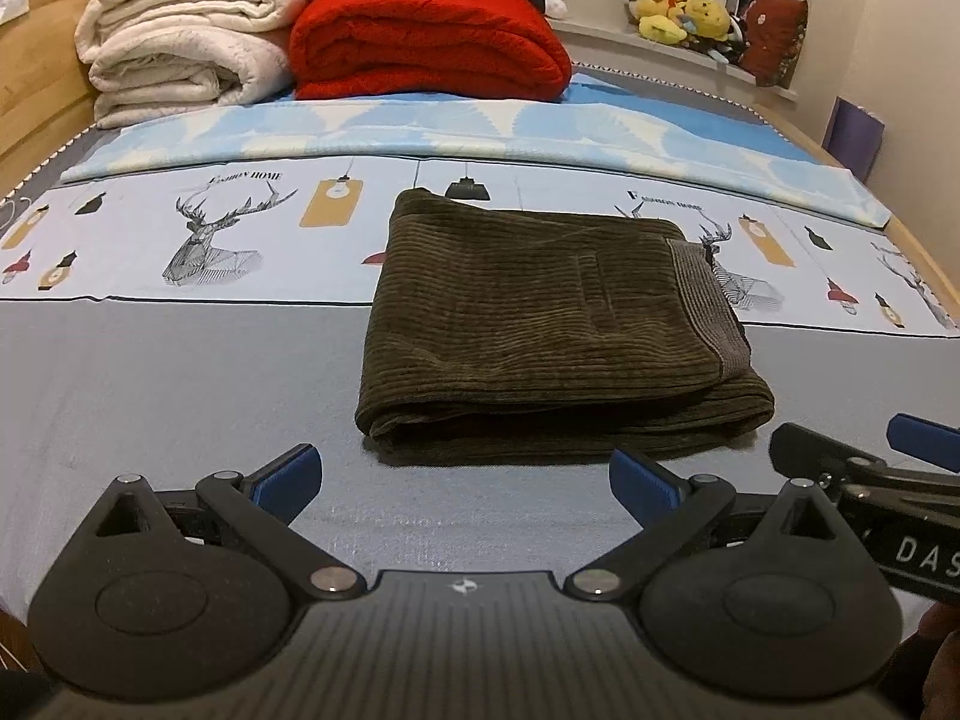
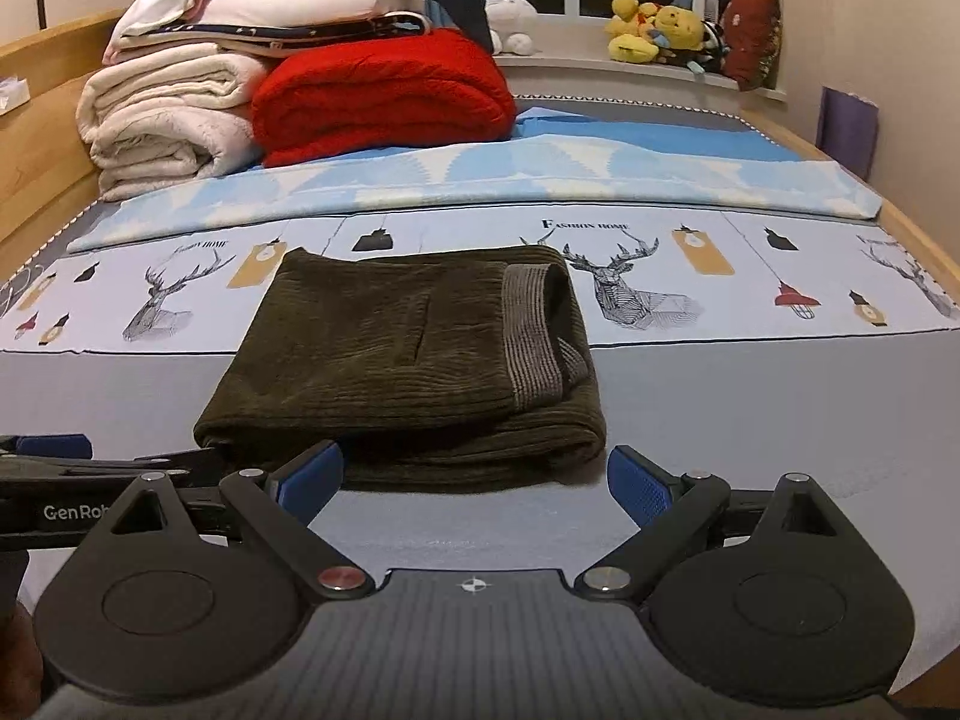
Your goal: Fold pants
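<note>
Dark olive corduroy pants (image 1: 552, 324) lie folded into a thick rectangle on the bed, with a grey ribbed waistband on the right side; they also show in the right wrist view (image 2: 408, 360). My left gripper (image 1: 465, 483) is open and empty, just in front of the pants' near edge and apart from it. My right gripper (image 2: 477, 480) is open and empty, its blue pads (image 2: 639, 483) close to the pants' near fold. Each gripper shows in the other's view: the right one at the right edge (image 1: 870, 468), the left one at the left edge (image 2: 90, 468).
The bed sheet (image 1: 180, 372) is grey in front with a deer print band behind. A folded light blue blanket (image 1: 456, 132) lies across the bed. A red blanket (image 1: 426, 42) and cream blankets (image 1: 180, 42) are stacked at the back. Plush toys (image 1: 684, 15) sit on the windowsill. Wooden bed frame (image 1: 36, 78) on the left.
</note>
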`<state>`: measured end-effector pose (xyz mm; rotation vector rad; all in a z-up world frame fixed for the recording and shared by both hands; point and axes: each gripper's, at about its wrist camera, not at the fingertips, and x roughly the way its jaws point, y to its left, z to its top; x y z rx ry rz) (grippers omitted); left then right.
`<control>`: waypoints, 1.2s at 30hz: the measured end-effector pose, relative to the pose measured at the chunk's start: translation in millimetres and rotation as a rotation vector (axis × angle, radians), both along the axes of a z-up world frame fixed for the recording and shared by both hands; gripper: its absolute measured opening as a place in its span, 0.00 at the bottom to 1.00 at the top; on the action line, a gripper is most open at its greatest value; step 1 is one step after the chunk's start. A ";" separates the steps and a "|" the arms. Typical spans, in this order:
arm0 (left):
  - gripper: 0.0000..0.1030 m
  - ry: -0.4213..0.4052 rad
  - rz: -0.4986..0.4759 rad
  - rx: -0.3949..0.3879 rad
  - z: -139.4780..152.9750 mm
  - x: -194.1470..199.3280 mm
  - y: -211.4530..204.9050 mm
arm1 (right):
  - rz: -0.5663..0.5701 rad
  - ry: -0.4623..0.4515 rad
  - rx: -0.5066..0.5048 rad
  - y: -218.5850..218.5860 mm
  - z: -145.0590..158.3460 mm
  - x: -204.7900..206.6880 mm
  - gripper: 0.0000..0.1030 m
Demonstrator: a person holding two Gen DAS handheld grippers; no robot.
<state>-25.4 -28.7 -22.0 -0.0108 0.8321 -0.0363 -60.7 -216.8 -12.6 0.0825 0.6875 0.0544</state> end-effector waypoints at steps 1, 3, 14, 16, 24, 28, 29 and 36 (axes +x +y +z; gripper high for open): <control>0.99 -0.001 -0.002 0.002 0.0 -0.3 -0.1 | 0.004 -0.002 -0.003 1.3 0.3 -0.4 0.93; 0.99 -0.001 -0.001 0.005 0.0 -0.2 0.3 | 0.009 -0.007 -0.010 3.5 0.8 -1.3 0.93; 0.99 -0.002 0.003 -0.003 0.8 -0.2 -0.1 | 0.011 -0.001 -0.012 2.4 0.4 -0.7 0.93; 0.99 -0.001 0.003 -0.003 0.7 -0.3 -0.3 | 0.011 -0.001 -0.012 2.1 0.4 -0.6 0.93; 0.99 -0.001 0.003 -0.003 0.8 -0.2 -0.1 | 0.011 -0.001 -0.012 2.8 0.3 -0.6 0.93; 0.99 -0.002 0.002 -0.003 0.8 -0.3 0.0 | 0.011 -0.001 -0.011 2.5 0.3 -0.6 0.93; 0.99 -0.001 0.002 -0.004 0.8 -0.3 -0.1 | 0.011 -0.001 -0.011 2.5 0.3 -0.6 0.93; 0.99 -0.002 0.003 -0.002 0.9 -0.2 -0.3 | 0.012 -0.001 -0.011 2.0 0.2 -0.7 0.93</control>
